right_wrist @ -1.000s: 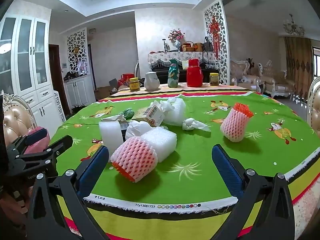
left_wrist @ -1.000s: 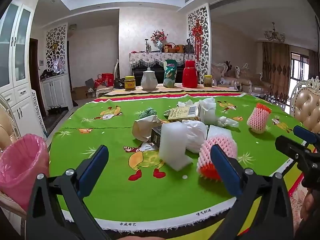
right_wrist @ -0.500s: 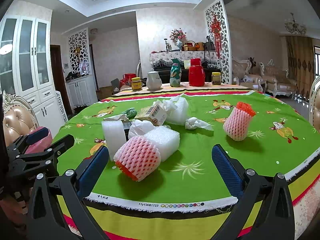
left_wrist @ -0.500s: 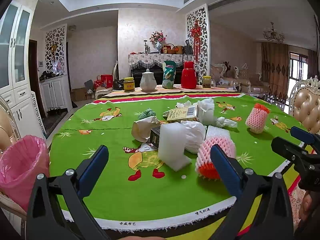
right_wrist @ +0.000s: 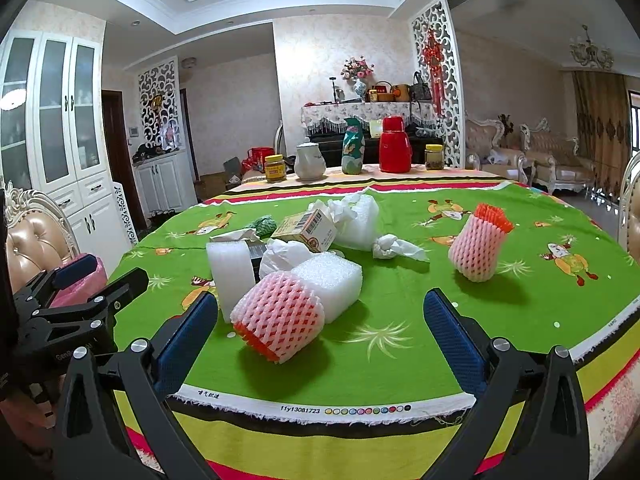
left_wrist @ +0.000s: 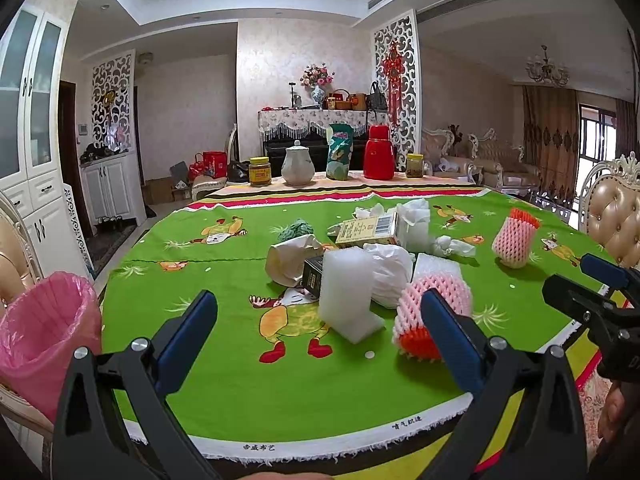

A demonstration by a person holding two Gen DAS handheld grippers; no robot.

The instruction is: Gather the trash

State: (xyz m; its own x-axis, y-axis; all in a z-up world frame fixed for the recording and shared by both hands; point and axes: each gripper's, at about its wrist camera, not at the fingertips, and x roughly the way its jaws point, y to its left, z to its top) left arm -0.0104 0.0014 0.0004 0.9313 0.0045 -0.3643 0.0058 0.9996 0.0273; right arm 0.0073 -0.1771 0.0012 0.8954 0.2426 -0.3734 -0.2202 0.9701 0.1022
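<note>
A heap of trash lies mid-table on the green cloth: a pink foam fruit net (left_wrist: 430, 308) (right_wrist: 280, 316) on its side, white foam blocks (left_wrist: 346, 300) (right_wrist: 230, 268), crumpled white paper (right_wrist: 394, 248), a small cardboard box (left_wrist: 366, 232) (right_wrist: 308, 228). A second pink net (left_wrist: 514, 240) (right_wrist: 478, 246) stands alone to the right. A bin with a pink bag (left_wrist: 44, 336) sits at the table's left edge. My left gripper (left_wrist: 318, 330) is open, short of the heap. My right gripper (right_wrist: 320, 330) is open too, with the lying net just ahead between its fingers.
At the far end of the table (left_wrist: 224, 396) stand a yellow-lidded jar (left_wrist: 260, 171), a white teapot (left_wrist: 297, 163), a green pouch (left_wrist: 339, 152) and a red thermos (left_wrist: 379, 153). Padded chairs (left_wrist: 616, 216) flank the table. White cupboards line the left wall.
Both grippers have drifted slightly; the trash heap sits a little differently in each view. Nothing was taken hold of, and both stay open.
</note>
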